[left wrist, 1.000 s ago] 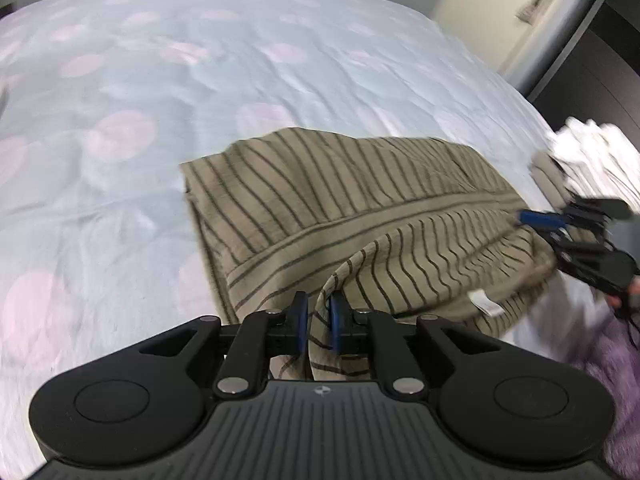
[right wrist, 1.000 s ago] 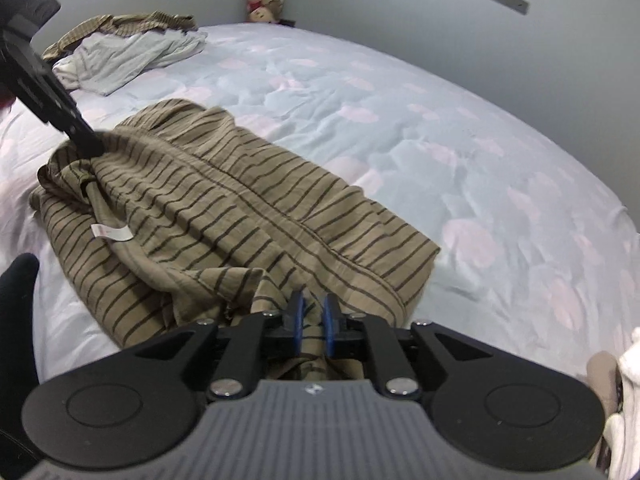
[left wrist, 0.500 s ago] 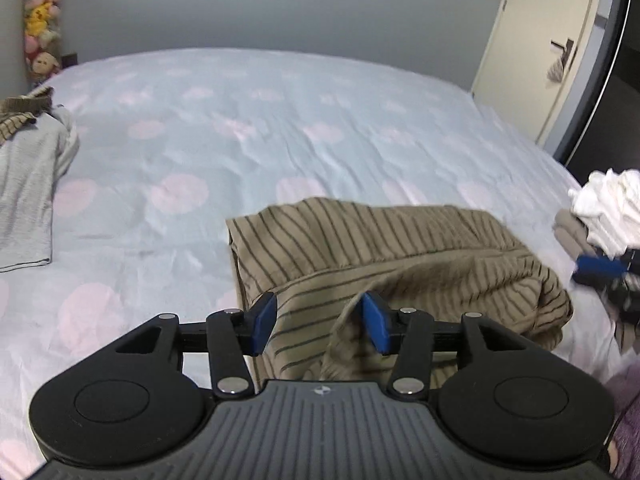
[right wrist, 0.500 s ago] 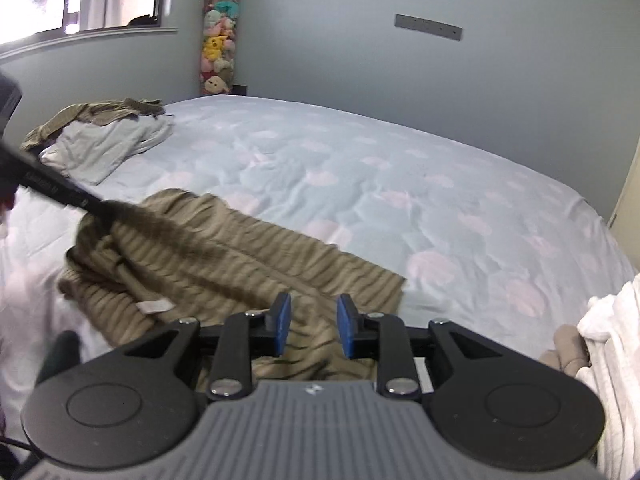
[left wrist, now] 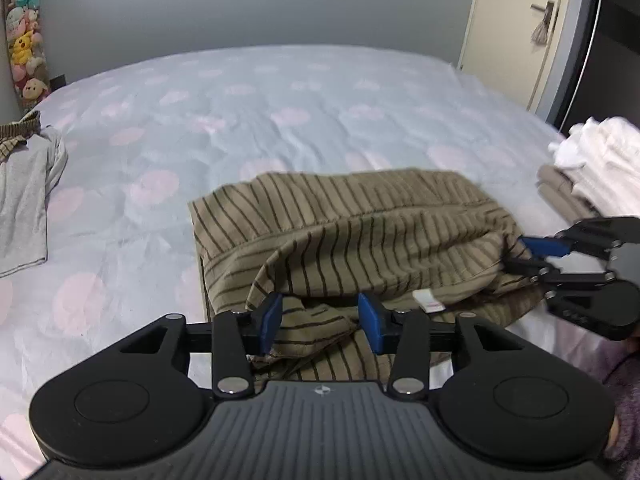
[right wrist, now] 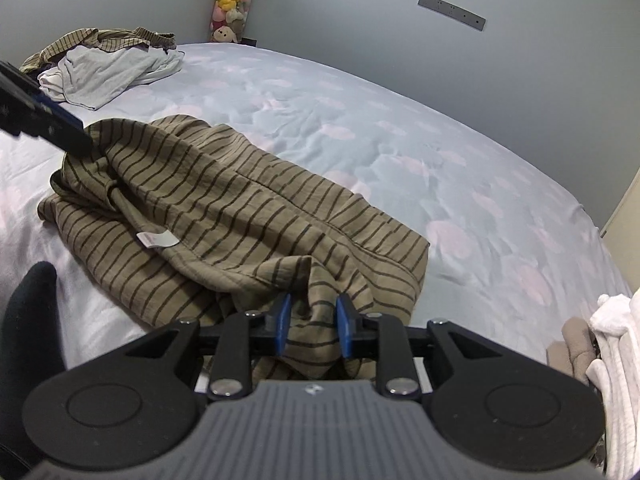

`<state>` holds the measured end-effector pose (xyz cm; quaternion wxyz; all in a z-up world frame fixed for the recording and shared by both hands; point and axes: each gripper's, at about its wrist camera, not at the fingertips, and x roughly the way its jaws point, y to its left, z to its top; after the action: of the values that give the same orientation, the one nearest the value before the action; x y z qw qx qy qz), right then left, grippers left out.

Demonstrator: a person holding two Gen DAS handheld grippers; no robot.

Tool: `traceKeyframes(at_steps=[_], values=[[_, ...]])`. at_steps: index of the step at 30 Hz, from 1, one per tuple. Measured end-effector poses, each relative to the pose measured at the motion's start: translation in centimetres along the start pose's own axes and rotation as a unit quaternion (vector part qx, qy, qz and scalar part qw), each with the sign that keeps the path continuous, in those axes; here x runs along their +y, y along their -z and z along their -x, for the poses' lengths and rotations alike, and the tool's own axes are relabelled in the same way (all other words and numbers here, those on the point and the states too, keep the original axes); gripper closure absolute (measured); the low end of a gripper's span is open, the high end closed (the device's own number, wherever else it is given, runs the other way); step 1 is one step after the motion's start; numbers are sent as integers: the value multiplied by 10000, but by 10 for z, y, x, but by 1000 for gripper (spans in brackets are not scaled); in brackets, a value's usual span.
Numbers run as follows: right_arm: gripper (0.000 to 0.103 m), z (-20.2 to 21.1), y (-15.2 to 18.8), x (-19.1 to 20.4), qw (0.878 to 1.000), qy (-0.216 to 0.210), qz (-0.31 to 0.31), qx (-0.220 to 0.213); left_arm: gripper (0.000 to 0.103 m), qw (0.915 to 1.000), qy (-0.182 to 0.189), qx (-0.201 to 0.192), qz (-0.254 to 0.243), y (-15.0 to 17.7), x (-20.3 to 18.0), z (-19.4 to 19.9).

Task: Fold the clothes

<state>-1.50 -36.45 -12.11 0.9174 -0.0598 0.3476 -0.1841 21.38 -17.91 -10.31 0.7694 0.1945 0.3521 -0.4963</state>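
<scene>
An olive shirt with dark stripes (left wrist: 360, 232) (right wrist: 240, 208) lies half folded and rumpled on the bed, its white label (left wrist: 426, 300) showing. My left gripper (left wrist: 322, 318) is at the shirt's near edge. Its jaws are closing, with loose cloth between them that the pads do not press. In the right wrist view its fingers (right wrist: 68, 136) touch the collar end. My right gripper (right wrist: 314, 322) stands open around a raised fold at the opposite end. In the left wrist view the right gripper (left wrist: 520, 258) sits at the shirt's right edge.
The bed cover (left wrist: 280, 112) is pale blue with pink dots. Unfolded clothes (right wrist: 112, 72) (left wrist: 24, 200) lie at the far left corner. A stack of white and beige folded items (left wrist: 600, 164) (right wrist: 616, 360) sits at the right edge. A dark-gloved hand (right wrist: 28, 320) is near.
Both grippers were shut on shirt folds a second ago and have since opened. Both cameras drew back and tilted up, then the right one came forward over the fold again.
</scene>
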Motion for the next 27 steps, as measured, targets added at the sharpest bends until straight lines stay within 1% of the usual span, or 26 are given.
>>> traceKeyframes(at_steps=[3,6,9,10,11,12,13,15,19,21,23,24,25,27], values=[[76,0,1,-1,10000,-6,-44,-22,64,9994,-308,130,105,-1,1,-14],[76,0,2,-1,10000,-11,-77,-27,65,9986,-331,298,296,-2,7,-30],[76,-5,2,0,9999,-39,-88,35,76,9979,-347,492,236,0,4,-46],[76,-7,2,0,9999,-59,-93,64,84,9979,-337,528,169,2,2,-48],[79,-9,2,0,9999,-92,-104,99,93,9978,-327,563,99,5,-1,-50],[90,-10,3,-1,9998,-113,-121,120,97,9980,-318,550,4,7,-3,-49],[95,-10,3,-2,9997,-128,-150,122,101,9980,-330,528,-98,8,-5,-46],[99,-6,2,-6,9996,-134,-255,53,102,9988,-257,396,-158,9,-4,-34],[101,10,0,-26,9978,-128,-644,-102,103,9997,57,103,-229,8,11,-1],[101,14,3,-42,9950,-150,-986,-59,103,9996,157,137,-197,10,18,4],[101,13,7,-51,9923,-267,-1212,18,102,9994,207,213,-166,13,22,5],[101,11,8,-51,9920,-323,-1219,61,103,9993,227,252,-153,15,24,5],[101,9,8,-46,9934,-341,-1088,103,103,9993,166,298,-167,17,22,2],[101,6,8,-35,9963,-323,-772,199,103,9988,317,369,16,20,24,-3]])
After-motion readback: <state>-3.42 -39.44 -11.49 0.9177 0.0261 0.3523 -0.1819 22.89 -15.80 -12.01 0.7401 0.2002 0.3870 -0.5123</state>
